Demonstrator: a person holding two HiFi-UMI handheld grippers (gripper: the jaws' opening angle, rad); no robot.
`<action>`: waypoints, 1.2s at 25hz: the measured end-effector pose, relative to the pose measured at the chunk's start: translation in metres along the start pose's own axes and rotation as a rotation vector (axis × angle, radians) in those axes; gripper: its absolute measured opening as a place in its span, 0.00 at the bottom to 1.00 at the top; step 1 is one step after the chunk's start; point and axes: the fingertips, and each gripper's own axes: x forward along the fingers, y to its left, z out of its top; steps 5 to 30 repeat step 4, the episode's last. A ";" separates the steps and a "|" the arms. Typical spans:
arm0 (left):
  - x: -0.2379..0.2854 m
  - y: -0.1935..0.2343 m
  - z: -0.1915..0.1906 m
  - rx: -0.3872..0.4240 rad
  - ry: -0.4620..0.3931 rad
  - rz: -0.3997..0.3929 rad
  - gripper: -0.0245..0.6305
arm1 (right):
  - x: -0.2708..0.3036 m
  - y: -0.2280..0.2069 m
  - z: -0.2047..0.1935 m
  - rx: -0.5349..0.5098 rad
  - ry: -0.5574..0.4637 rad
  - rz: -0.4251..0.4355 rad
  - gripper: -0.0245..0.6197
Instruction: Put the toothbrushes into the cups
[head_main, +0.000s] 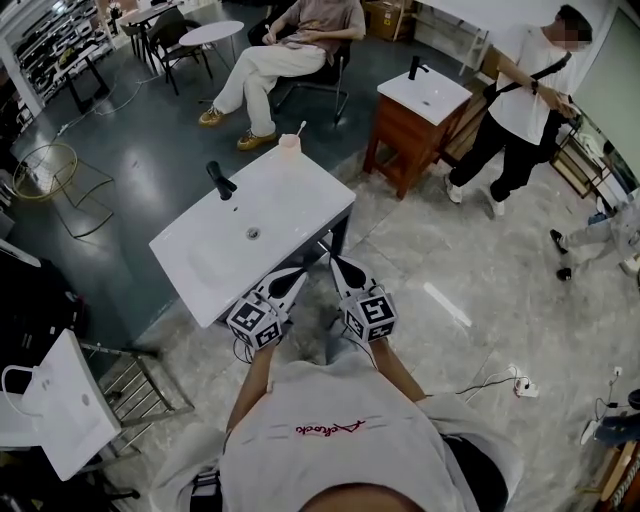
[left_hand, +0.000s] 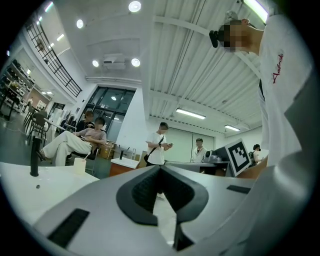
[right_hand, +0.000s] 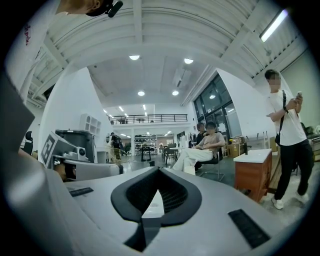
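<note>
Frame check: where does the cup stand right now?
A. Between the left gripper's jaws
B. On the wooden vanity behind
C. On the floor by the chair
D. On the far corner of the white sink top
D: the cup stands on the far corner of the white sink top, beyond the black faucet, well apart from both grippers.
</note>
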 end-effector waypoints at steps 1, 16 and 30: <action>-0.001 0.000 -0.001 -0.001 -0.001 0.001 0.06 | 0.000 0.001 -0.001 0.000 0.001 0.002 0.03; -0.003 0.001 -0.001 -0.004 -0.007 0.007 0.06 | 0.001 0.004 -0.002 -0.003 0.001 0.009 0.03; -0.003 0.001 -0.001 -0.004 -0.007 0.007 0.06 | 0.001 0.004 -0.002 -0.003 0.001 0.009 0.03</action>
